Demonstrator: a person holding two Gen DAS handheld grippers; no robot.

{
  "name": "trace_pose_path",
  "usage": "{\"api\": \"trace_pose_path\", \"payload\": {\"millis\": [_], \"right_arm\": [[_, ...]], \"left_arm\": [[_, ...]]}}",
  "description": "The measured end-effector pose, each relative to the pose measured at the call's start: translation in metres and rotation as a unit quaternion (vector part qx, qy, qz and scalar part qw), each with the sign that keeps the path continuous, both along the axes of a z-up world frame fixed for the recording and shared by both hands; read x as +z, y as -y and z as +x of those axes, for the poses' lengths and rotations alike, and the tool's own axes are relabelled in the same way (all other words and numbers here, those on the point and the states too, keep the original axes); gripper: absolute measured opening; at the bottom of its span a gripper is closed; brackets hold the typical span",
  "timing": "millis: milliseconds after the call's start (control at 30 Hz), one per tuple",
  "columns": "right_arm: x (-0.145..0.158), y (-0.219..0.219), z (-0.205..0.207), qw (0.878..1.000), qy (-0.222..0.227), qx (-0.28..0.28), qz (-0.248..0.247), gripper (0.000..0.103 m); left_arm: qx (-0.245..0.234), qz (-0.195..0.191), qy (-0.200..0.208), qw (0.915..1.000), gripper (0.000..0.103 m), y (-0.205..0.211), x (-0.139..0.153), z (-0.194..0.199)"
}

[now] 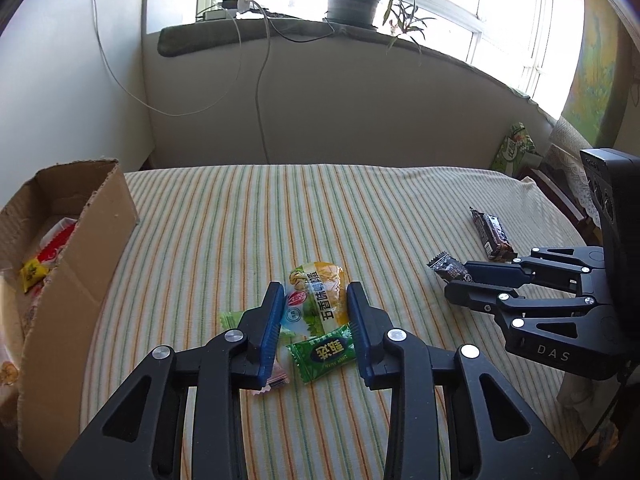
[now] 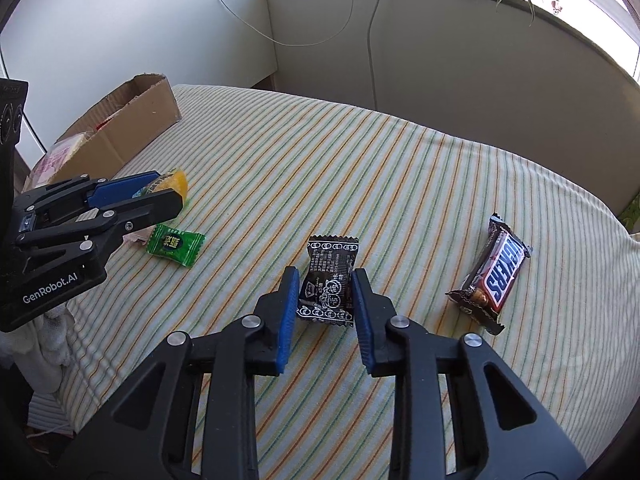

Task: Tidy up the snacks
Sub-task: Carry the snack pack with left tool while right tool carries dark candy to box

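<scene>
L hand-held gripper [image 1: 314,300] astride yellow snack pack [image 1: 320,296], maybe touching, R hand-held gripper [image 2: 323,284] astride black candy [image 2: 330,284]

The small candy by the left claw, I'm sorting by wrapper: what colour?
Green candy, seen best in the right wrist view.
</scene>
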State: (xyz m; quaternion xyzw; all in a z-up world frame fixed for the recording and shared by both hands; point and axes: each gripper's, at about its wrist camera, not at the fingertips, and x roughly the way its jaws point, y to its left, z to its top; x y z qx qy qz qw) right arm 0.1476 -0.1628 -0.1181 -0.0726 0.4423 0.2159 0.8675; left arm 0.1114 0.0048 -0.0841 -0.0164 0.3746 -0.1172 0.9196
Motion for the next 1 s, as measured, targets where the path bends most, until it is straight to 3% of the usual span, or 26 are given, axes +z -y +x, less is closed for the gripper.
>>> {"api": "trace_pose_path", "payload": {"millis": [433,1000], "right_arm": [[0.036,-0.027,0.001,0.999,0.032,0.022,0.011,0.027],[0.066,-0.123,0.018,0.994,0.054,0.093,0.028,0.027]], "left_arm": [[0.041,-0.01,0.046,0.998,0.031,-0.042,0.035,-0.027],[0.134,-0.001,0.068,0.9887,0.031,-0.13,0.055,-0.043]]}}
